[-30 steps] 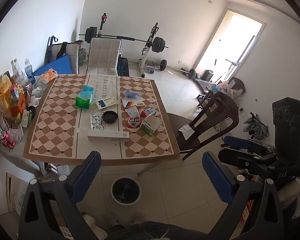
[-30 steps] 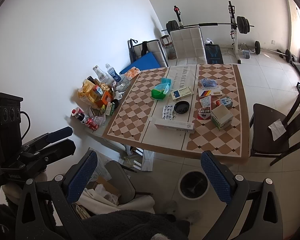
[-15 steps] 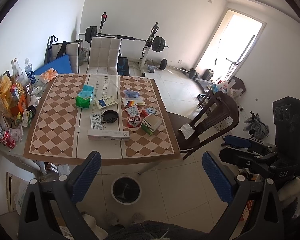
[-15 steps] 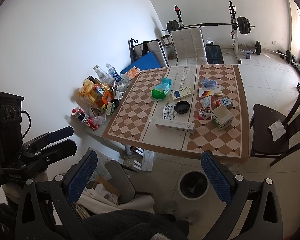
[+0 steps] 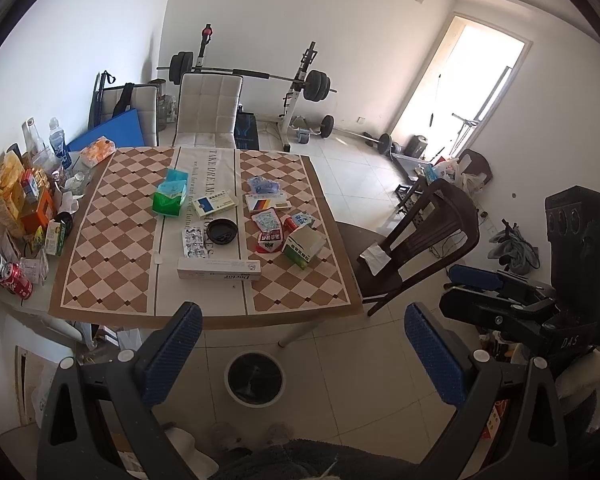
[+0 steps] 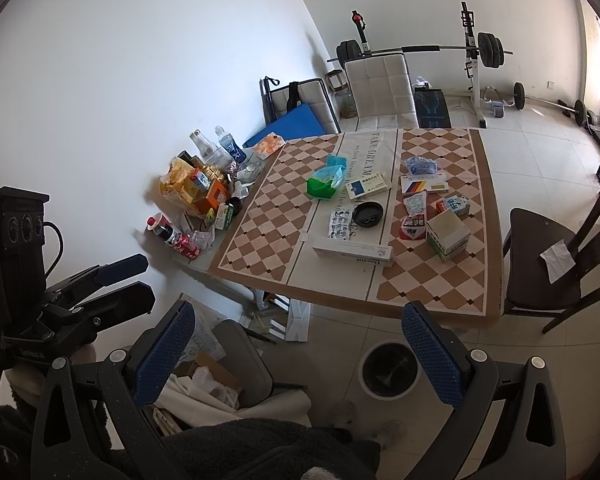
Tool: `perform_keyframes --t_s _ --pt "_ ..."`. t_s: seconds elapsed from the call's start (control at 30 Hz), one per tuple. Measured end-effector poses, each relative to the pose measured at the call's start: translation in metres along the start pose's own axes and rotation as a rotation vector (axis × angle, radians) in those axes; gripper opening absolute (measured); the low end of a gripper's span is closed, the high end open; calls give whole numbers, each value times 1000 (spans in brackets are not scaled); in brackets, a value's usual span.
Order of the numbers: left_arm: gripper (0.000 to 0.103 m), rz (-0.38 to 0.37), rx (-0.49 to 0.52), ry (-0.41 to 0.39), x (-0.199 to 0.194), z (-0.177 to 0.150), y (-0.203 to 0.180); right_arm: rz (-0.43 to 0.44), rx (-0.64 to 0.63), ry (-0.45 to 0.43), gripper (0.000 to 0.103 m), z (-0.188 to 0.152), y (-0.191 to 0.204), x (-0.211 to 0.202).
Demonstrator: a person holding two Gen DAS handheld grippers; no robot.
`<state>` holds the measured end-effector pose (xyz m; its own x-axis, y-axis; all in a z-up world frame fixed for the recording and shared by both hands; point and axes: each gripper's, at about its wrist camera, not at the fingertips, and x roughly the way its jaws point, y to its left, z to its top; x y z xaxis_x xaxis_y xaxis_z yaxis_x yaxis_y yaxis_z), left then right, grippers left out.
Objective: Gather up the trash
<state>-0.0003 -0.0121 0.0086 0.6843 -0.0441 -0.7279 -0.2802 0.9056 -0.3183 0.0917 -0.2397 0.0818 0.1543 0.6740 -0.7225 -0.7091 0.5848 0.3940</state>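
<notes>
We hold the left gripper (image 5: 300, 344) and the right gripper (image 6: 296, 344) with fingers released and grasping nothing, both well short of the worktop (image 5: 112, 240). The trash lies beyond the fingertips on the worktop: a long white box (image 5: 219, 270) nearest, then a black lid (image 5: 221, 232), a green-and-white carton (image 5: 303, 246), a red packet (image 5: 269, 241) and a green bag (image 5: 169, 200) farther out. A round bin (image 5: 254, 377) stands on the floor between the left fingers, and in the right view just inside the right-hand finger (image 6: 432, 354).
</notes>
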Motion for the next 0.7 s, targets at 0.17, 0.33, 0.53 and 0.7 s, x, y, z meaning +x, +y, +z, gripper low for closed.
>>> perform_keyframes --t_s 0.17,0.33,0.53,0.7 --pt "103 -10 10 8 1 1 6 -3 2 1 103 1 1 1" --pt "103 79 16 11 9 3 10 -25 22 -8 103 3 0 3" --pt "103 410 47 27 63 10 43 -215 151 -30 103 12 -28 28" --pt "103 459 -43 147 134 12 88 -343 259 14 103 12 -79 74"
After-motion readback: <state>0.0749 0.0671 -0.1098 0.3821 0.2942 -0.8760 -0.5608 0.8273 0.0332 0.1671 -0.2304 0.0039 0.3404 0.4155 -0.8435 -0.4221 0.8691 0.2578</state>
